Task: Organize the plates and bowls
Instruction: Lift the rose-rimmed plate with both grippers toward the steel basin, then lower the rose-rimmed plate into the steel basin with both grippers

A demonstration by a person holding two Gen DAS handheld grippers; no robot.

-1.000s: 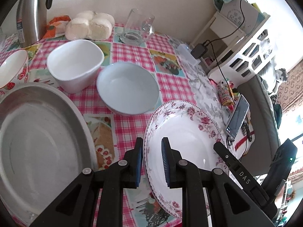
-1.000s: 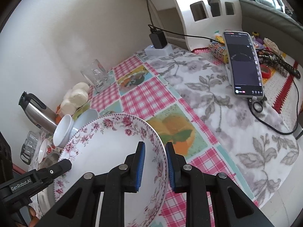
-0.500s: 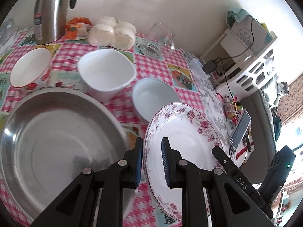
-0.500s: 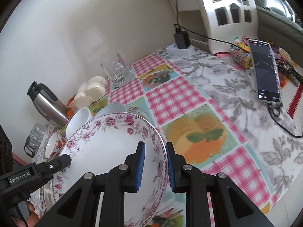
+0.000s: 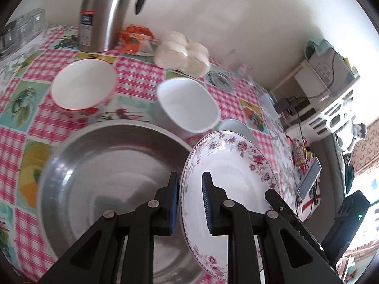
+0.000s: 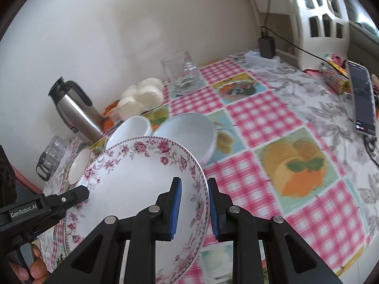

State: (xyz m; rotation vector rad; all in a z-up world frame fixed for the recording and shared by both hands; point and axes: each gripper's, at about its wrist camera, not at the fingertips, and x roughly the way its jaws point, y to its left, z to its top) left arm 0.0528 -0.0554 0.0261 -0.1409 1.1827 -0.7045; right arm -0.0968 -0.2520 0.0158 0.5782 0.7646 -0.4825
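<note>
On the left gripper point(image 6: 78, 195), "GenRobot.AI"; both sets of jaws clamped on the floral plate's point(image 5: 233, 165) rim.

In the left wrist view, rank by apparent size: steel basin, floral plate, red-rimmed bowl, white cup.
1. steel basin
2. floral plate, though it is nearer the camera
3. red-rimmed bowl and white cup look alike; I won't rank them.

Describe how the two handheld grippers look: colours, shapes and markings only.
Both the left gripper and the right gripper are black, angular plastic with silver rivets and ribbed blue pads. The left's side reads "GenRobot.AI" in white; the right's shows a small green light.
</note>
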